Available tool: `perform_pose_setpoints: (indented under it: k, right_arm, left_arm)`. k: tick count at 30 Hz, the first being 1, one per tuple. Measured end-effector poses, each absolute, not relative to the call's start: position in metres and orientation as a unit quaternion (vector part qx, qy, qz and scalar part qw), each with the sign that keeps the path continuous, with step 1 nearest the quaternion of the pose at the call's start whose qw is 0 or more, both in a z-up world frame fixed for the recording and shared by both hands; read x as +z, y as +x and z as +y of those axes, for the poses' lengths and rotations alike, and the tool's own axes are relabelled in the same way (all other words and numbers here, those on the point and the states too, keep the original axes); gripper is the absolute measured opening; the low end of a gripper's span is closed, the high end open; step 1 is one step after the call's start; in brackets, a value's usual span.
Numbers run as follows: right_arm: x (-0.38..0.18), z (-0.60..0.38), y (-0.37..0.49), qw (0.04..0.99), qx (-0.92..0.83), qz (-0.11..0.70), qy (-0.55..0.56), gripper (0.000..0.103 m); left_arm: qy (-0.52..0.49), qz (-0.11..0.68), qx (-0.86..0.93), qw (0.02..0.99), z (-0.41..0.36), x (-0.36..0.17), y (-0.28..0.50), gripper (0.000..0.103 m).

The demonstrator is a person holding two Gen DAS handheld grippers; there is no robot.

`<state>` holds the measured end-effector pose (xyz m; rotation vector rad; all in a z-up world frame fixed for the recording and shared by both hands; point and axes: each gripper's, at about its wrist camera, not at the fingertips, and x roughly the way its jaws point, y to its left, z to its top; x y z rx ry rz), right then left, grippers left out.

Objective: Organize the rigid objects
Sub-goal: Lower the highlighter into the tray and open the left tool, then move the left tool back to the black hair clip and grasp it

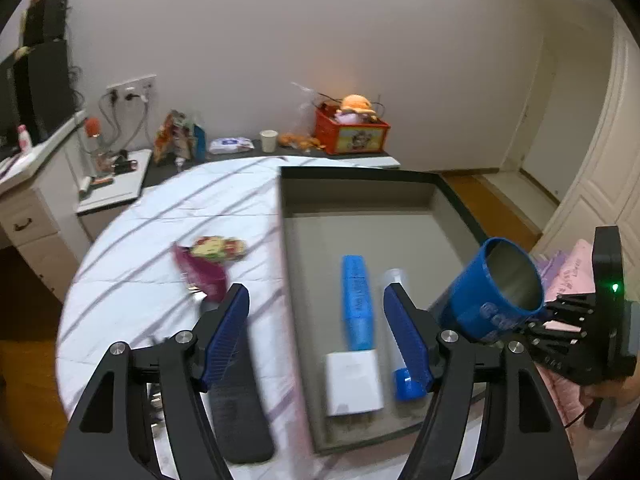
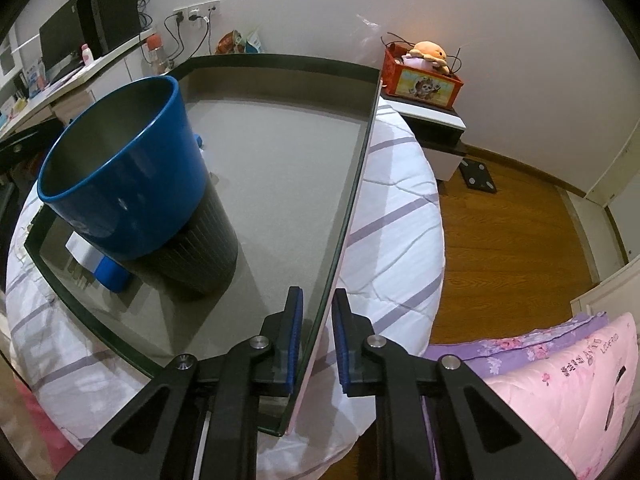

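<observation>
While the right gripper [image 2: 317, 336] sits clamped on the near wall of the grey tray [image 2: 280, 168], its two blue pads pressed to either side of the thin dark rim, the left gripper [image 1: 316, 312] hangs over the tray's left edge with its jaws wide apart and nothing between them. The tray rests on a white quilt with purple stripes [image 1: 160, 216]. Inside it, at the near end, lie a blue marker-like tube [image 1: 356, 300], a white power adapter [image 1: 352, 384] touching the tube's lower end, and a clear tube with a blue cap [image 1: 404, 380], partly hidden behind the left gripper's right finger. A blue mug with a steel lining [image 2: 120, 168] stands in the tray just right of these, blocking much of the right wrist view. Outside the tray, on the quilt, lie a black comb-like object [image 1: 236, 416] under the left finger and a magenta snack packet [image 1: 204, 268]. A pink pillow [image 2: 560, 392] lies beside the right gripper.
</observation>
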<state>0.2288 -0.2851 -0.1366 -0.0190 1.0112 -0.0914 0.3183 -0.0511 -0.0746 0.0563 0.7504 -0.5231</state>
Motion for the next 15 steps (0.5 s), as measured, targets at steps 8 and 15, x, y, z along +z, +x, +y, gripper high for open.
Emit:
perform_pose_setpoints:
  k: [8,15]
  right_arm:
    - [-0.137,-0.286,0.229,0.876,-0.054,0.48,-0.002,0.013]
    - [-0.138,-0.289,0.23,0.878,-0.07,0.474,0.014,0.012]
  left_arm:
    - [0.026,0.375,-0.179,0.909,0.009,-0.087,0.312,0.078]
    - [0.034,0.394,-0.124,0.91,0.052,-0.109,0.307,0.078]
